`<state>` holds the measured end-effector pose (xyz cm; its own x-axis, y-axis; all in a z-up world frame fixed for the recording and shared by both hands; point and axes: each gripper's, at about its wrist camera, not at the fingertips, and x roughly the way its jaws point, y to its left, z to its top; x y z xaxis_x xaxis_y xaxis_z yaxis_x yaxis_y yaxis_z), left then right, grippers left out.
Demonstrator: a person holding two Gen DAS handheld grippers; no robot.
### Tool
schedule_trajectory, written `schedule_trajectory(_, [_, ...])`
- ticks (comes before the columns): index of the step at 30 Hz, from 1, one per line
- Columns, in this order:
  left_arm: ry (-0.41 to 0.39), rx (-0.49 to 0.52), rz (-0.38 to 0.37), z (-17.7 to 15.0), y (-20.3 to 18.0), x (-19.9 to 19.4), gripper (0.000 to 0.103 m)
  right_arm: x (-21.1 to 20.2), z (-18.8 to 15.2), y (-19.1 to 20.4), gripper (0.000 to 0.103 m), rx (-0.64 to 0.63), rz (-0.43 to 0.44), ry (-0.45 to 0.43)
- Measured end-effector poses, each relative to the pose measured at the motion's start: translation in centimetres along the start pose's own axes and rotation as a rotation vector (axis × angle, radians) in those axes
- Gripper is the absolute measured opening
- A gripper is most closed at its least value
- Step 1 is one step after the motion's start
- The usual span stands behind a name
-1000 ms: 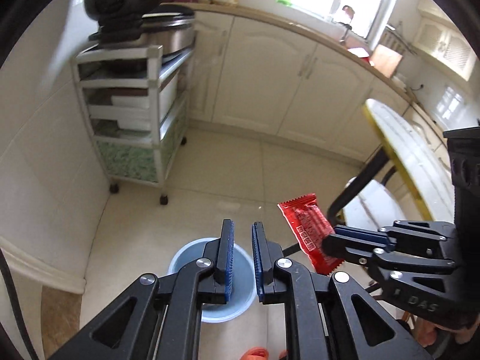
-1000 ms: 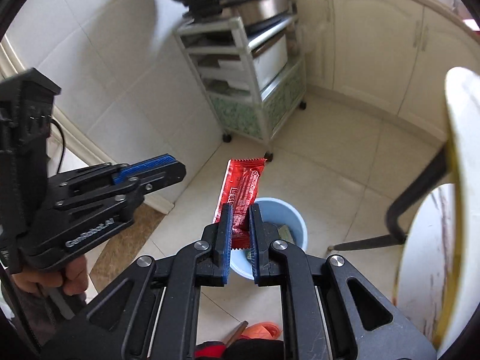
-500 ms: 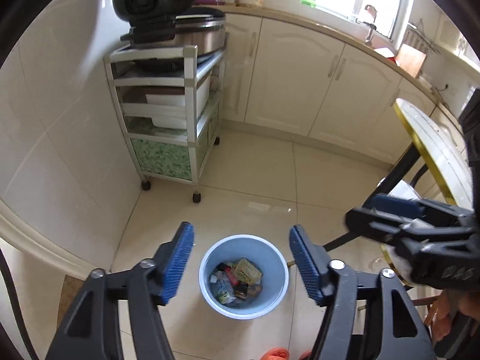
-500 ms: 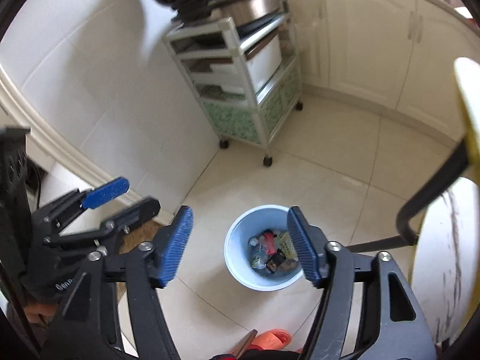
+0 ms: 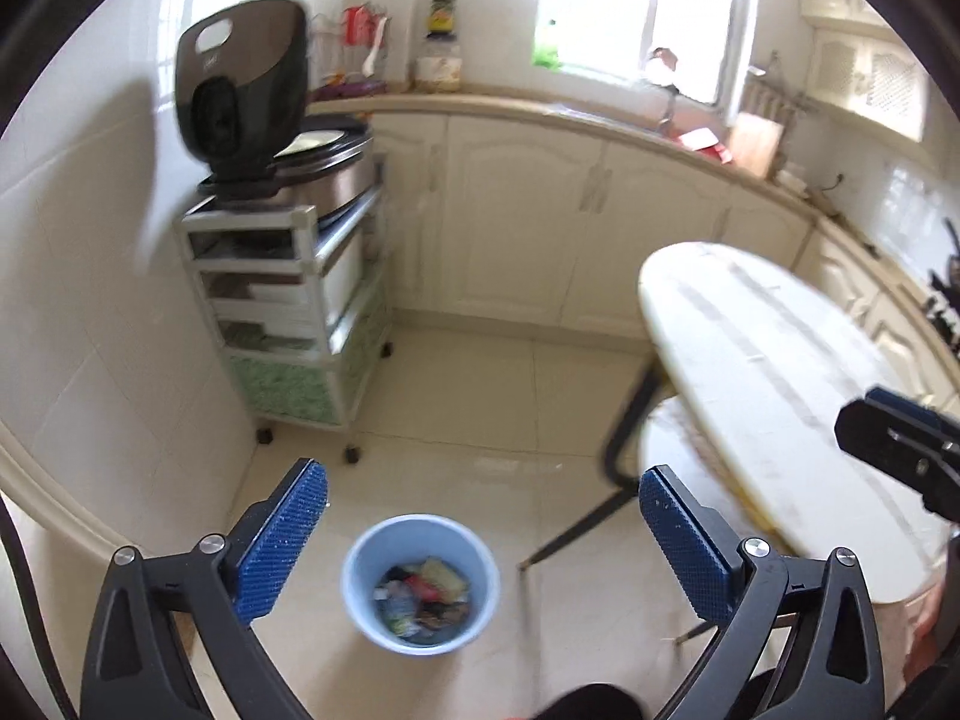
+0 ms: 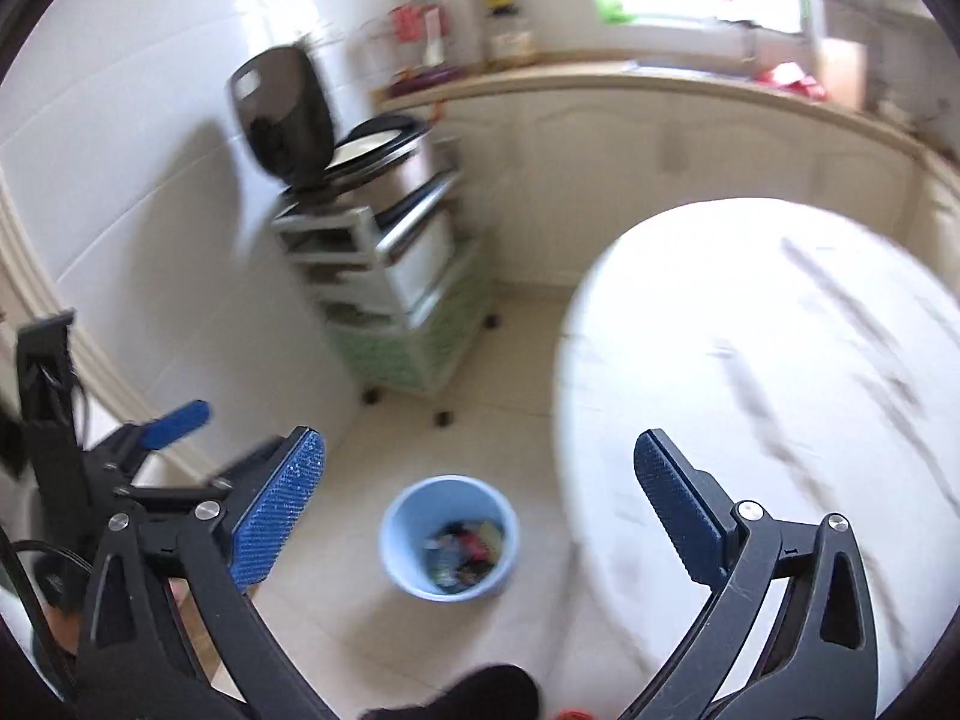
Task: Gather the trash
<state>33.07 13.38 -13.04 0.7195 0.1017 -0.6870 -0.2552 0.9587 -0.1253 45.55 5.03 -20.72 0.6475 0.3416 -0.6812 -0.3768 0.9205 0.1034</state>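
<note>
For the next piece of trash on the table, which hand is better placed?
Probably the right. Its gripper is open and empty, and the table fills its view. The left gripper, also empty, sits beside the table, over the bin.

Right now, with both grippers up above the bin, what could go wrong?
The round table sits close beside the right gripper; a swing that way could knock its edge. Both views are blurred, so aiming is unsure. The bin is small and light-looking; a low left gripper could tip it.
</note>
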Motion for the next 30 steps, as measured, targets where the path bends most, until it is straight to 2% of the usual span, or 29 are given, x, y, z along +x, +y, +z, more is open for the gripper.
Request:
schedule_trajectory(7, [-0.082, 0.098, -0.099, -1.4, -8.8, -6.9, 0.102, -10.3, -3.0, -6.3, 0.103, 0.097, -0.204, -0.116])
schedule_trajectory(9, [-0.123, 0.137, -0.123, -1.9, -11.5, -9.3, 0.102, -12.8, -3.8, -7.3, 0.103, 0.114, -0.249, -0.148])
schedule_trajectory(14, [-0.231, 0.199, -0.191, -4.0, -15.1, -15.0, 0.102, -19.5, -5.9, -8.5, 0.103, 0.150, -0.348, -0.253])
schedule_trajectory(18, [-0.330, 0.232, -0.241, -6.2, -16.1, -20.2, 0.102, -24.5, -7.5, -8.8, 0.103, 0.165, -0.415, -0.328])
schedule_trajectory(21, [-0.399, 0.234, -0.251, -8.4, -15.8, -24.3, 0.102, -28.1, -8.7, -7.8, 0.103, 0.165, -0.453, -0.400])
schedule_trajectory(30, [-0.614, 0.274, -0.185, -15.7, -13.8, -36.6, 0.102, -35.4, -10.5, -2.4, 0.103, 0.060, -0.506, -0.564])
